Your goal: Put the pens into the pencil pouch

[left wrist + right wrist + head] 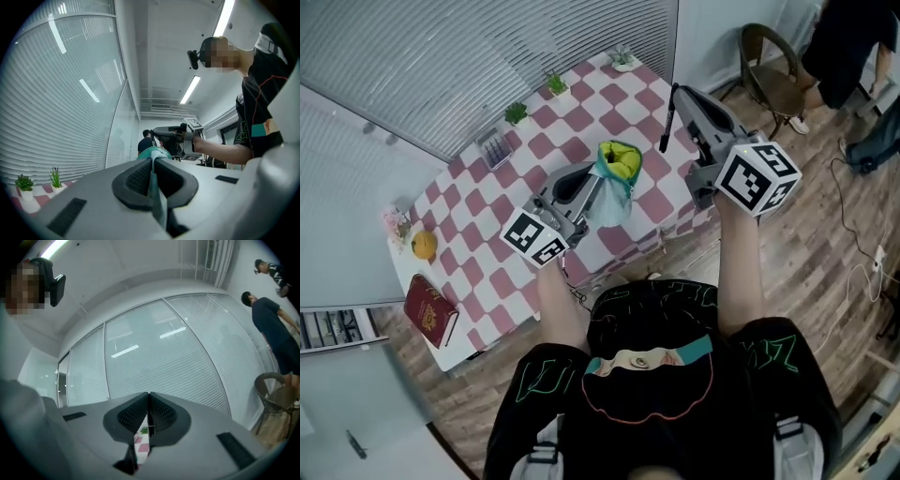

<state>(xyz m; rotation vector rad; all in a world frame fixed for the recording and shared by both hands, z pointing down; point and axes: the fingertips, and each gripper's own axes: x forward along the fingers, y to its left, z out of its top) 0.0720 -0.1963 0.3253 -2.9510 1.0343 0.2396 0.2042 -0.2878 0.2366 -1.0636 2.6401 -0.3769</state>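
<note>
The left gripper (596, 185) has its jaws clamped on the rim cloth of the teal pouch (617, 173) and holds it over the middle of the checked table (581, 112). The pouch's mouth faces up and gapes, so the yellow lining shows. Whether the pouch's bottom rests on the cloth cannot be told. In the left gripper view the teal fabric (153, 180) is pinched flat between the pads. The right gripper (677, 92) is up in the air to the right of the pouch, its jaws almost together on a thin black pen (667, 122) that hangs down from the tips. The pen's lower end is apart from the pouch's mouth, with open air between the two. The table's far long edge runs along the window blinds (487, 56), and small potted plants (555, 84) stand in a row close to that edge. The near long edge faces the person holding the grippers, who stands just beside it. At the left end, a red book (431, 311) lies near the corner and a round orange thing (424, 246) sits a little further in. Past the right end, below the right gripper, is open wood floor (806, 272), which reaches as far as a chair (773, 75) and a second person (853, 47) beside it.
</note>
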